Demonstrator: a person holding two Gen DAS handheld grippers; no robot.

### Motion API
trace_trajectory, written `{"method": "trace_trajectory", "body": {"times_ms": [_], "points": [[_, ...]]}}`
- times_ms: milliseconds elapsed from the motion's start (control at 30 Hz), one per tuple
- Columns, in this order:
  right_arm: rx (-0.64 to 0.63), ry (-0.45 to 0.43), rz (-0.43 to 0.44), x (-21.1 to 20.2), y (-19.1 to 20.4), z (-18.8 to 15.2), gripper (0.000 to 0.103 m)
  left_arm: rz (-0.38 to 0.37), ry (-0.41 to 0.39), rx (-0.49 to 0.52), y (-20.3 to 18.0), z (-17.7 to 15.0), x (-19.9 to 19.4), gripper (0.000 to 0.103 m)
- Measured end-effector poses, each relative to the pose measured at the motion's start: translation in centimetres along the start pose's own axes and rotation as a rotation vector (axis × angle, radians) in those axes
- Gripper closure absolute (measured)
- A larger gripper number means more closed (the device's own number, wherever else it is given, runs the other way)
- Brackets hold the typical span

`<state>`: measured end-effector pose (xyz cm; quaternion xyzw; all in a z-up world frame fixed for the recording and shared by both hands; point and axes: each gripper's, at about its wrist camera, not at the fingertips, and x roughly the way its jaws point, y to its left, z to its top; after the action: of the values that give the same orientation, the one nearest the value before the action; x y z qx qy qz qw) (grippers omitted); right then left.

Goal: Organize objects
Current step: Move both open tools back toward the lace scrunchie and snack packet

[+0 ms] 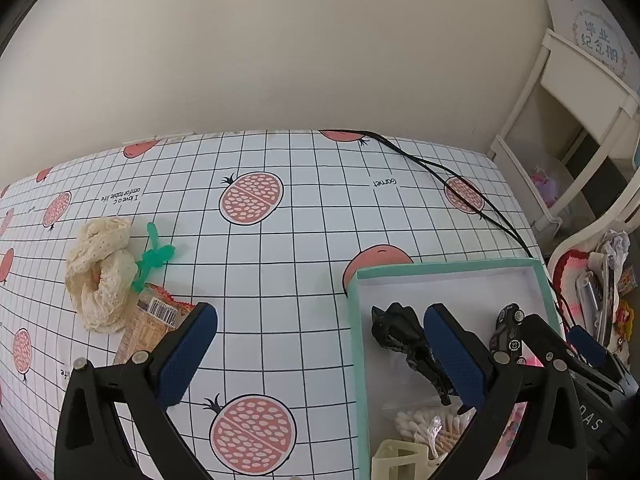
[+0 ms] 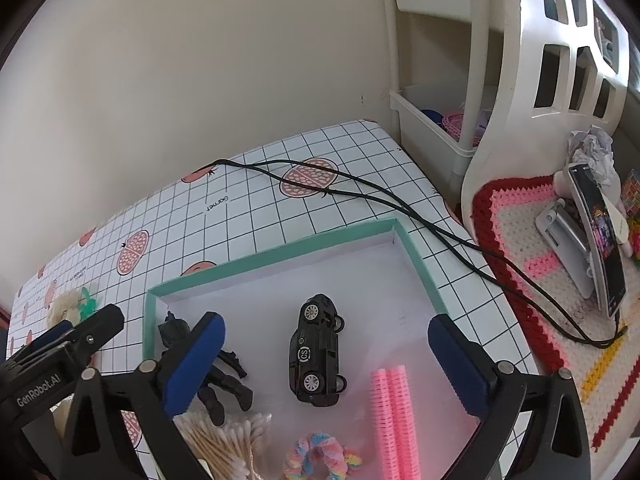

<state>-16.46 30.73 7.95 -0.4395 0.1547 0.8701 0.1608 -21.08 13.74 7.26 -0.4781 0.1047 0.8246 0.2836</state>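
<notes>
Work surface: table w/ grid-and-pomegranate tablecloth (image 1: pixel 280 280), against a plain wall.

Left gripper (image 1: pixel 320 356): jaws wide apart, nothing held. It straddles the left wall of the teal-rimmed box (image 1: pixel 354 344); left pad over bare cloth, right pad over the box interior, in front of the black action figure (image 1: pixel 404 340).

Right gripper (image 2: pixel 326 364): jaws wide apart, nothing held. Hovers over the box interior, w/ the black toy car (image 2: pixel 318 356) between the pads in view; no contact visible.

Box contents (right wrist view):
- action figure, left side, lying down, partly hidden by the left pad
- toy car, centre, tipped on its side, wheels facing right
- pink hair rollers (image 2: pixel 394 420), two, side by side, right of the car
- cotton swabs (image 2: pixel 224 440) in clear bag, near corner
- pastel scrunchie (image 2: pixel 320 456), near edge
- cream plastic item (image 1: pixel 400 460), near corner; type can't be told

Outside box, left on the cloth: cream lace scrunchie (image 1: pixel 102 276), green plastic piece (image 1: pixel 154 258) touching it, snack packet (image 1: pixel 150 324) just beside both.

Two black cables (image 2: pixel 360 192) cross the cloth's far corner to a phone on a stand (image 2: pixel 596 240), which sits on a crocheted mat (image 2: pixel 532 248).
</notes>
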Motion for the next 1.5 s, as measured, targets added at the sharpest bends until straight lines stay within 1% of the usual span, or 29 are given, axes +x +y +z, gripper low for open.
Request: {"method": "trace_trajectory", "body": {"times_ms": [300,467,533,633,767,900,1033,1100,1200,1333,1500], "points": [[0.009,-0.006,-0.003,-0.3,-0.1,0.1,0.0,-0.01,0.001,0.005,0.1,0.1,-0.1,0.0],[0.002,-0.025,-0.013,-1.4,0.4,0.6,0.0,-0.02,-0.015,-0.005,0.5,0.5,-1.0,0.0],[0.0,-0.046,-0.01,-2.2,0.7,1.0,0.0,-0.028,-0.034,-0.003,0.9,1.0,-2.0,0.0],[-0.022,-0.095,0.002,-3.9,1.9,1.6,0.0,-0.026,-0.085,-0.011,2.0,1.7,-3.8,0.0],[-0.058,-0.132,0.024,-5.4,3.9,2.0,0.0,-0.018,-0.135,-0.039,4.6,2.7,-5.9,0.0],[-0.102,-0.148,0.051,-6.5,6.6,1.9,0.0,0.056,-0.179,-0.102,9.0,3.1,-7.9,0.0],[-0.152,-0.144,0.089,-6.8,9.6,1.3,0.0,0.098,-0.194,-0.179,13.4,3.0,-8.9,0.0],[-0.183,-0.131,0.113,-6.6,11.4,0.5,0.0,0.115,-0.191,-0.215,15.5,2.8,-9.1,0.0],[-0.232,-0.1,0.141,-5.8,14.3,-0.7,0.0,0.132,-0.16,-0.255,18.3,2.2,-8.6,0.0],[-0.286,-0.054,0.169,-4.7,17.7,-2.7,0.0,0.141,-0.13,-0.284,20.5,1.6,-7.8,0.0],[-0.32,0.008,0.2,-3.1,21.2,-4.9,0.0,0.121,-0.091,-0.3,22.2,0.9,-6.0,0.0]]}}
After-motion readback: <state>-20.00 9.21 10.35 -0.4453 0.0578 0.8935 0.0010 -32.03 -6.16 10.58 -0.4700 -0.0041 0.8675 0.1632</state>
